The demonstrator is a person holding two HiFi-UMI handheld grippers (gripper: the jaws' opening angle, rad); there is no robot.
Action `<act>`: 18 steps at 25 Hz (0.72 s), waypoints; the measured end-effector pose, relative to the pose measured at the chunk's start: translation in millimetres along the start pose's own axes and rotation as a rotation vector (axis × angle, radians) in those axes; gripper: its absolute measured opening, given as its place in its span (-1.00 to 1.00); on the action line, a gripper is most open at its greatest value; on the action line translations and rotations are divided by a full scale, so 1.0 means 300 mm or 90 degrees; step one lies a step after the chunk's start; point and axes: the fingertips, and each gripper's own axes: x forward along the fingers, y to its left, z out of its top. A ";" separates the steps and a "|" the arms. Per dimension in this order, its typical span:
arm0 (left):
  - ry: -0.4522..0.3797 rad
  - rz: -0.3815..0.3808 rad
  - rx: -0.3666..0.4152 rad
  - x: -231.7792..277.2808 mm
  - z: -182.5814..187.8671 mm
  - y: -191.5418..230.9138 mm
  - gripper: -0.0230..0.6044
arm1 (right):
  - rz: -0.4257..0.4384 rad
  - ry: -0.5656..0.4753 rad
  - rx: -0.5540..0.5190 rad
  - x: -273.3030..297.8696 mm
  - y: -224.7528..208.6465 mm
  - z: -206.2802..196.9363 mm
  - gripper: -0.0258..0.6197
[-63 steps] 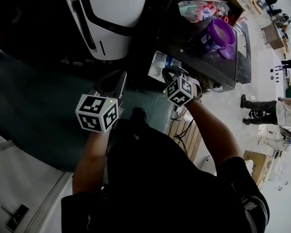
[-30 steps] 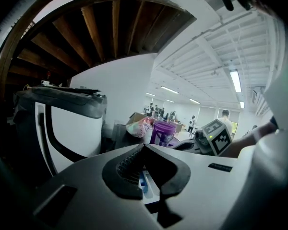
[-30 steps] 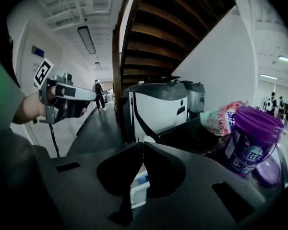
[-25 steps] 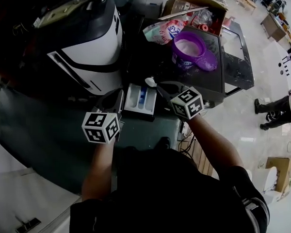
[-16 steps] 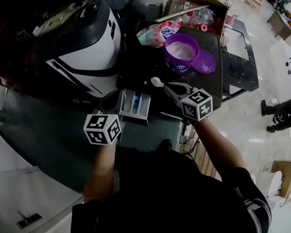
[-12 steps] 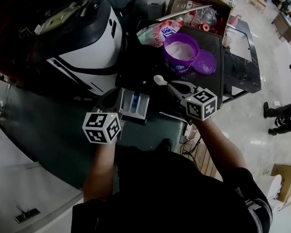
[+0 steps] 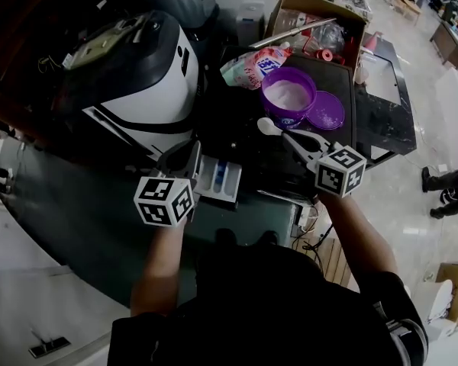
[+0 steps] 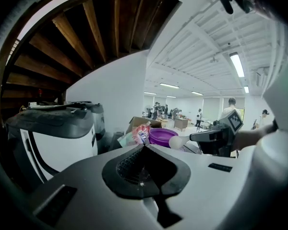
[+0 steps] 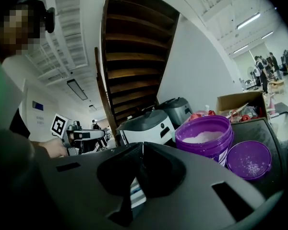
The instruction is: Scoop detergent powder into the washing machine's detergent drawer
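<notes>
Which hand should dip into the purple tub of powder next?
Right. The right gripper is shut on the white spoon, whose bowl is close to the purple tub. The left gripper is shut and empty, over by the drawer.

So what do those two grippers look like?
The left gripper and right gripper are grey plastic with two pointed jaws. Each carries a white cube printed with black square markers. The person wears a black short-sleeved top.
</notes>
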 end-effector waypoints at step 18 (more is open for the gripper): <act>-0.101 -0.051 0.004 -0.027 0.177 0.127 -0.90 | -0.070 -0.168 -0.015 -0.080 0.163 0.267 -0.86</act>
